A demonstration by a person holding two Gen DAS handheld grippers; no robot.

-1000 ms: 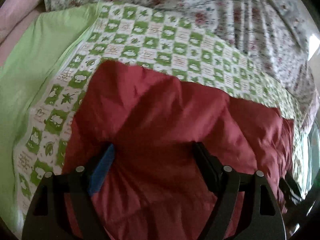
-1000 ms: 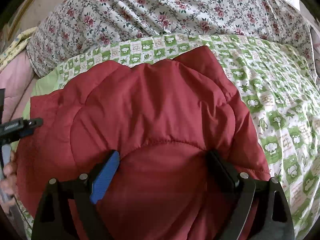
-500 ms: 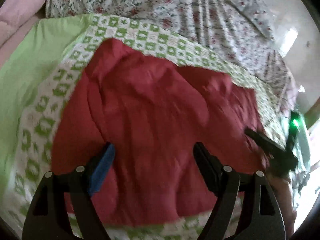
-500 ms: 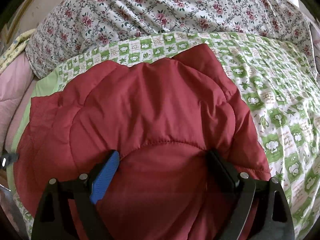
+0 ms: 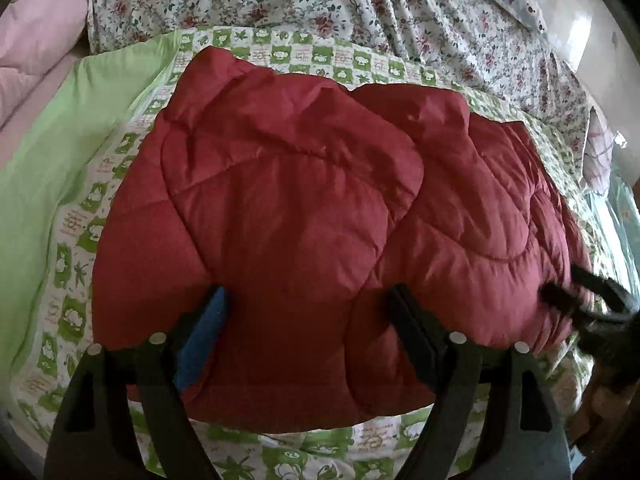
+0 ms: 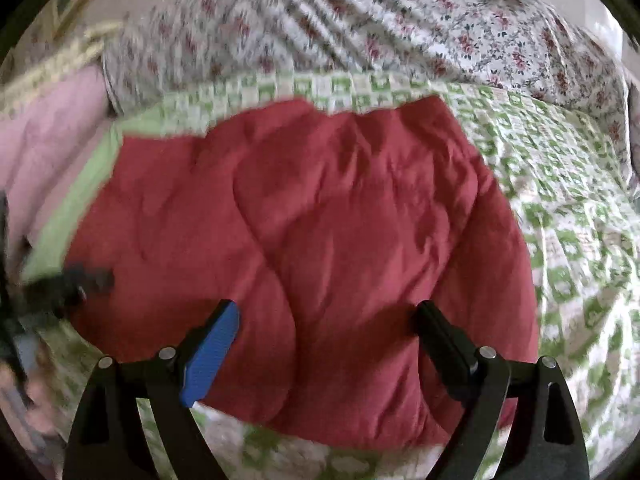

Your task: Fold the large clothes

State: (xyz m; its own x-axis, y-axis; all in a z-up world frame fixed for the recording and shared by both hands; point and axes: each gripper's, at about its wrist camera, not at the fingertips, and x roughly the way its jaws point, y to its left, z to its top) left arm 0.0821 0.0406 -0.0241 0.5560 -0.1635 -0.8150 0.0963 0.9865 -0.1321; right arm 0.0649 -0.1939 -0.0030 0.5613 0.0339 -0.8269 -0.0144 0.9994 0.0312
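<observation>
Lying folded: one red quilted jacket

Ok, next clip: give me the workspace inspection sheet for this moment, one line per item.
Surface: bed covered by a green-and-white checked sheet, with a plain green band at its left.
Job's things: red quilted jacket lies folded into a compact bundle on the sheet.
Clutter: floral bedding bunched behind; pink bedding at far left.
Grippers: left gripper open above the jacket's near edge, holding nothing; right gripper open, also empty, its view blurred.
Cables: nothing seen.
Surroundings: pale floor at the right, past the bed.
</observation>
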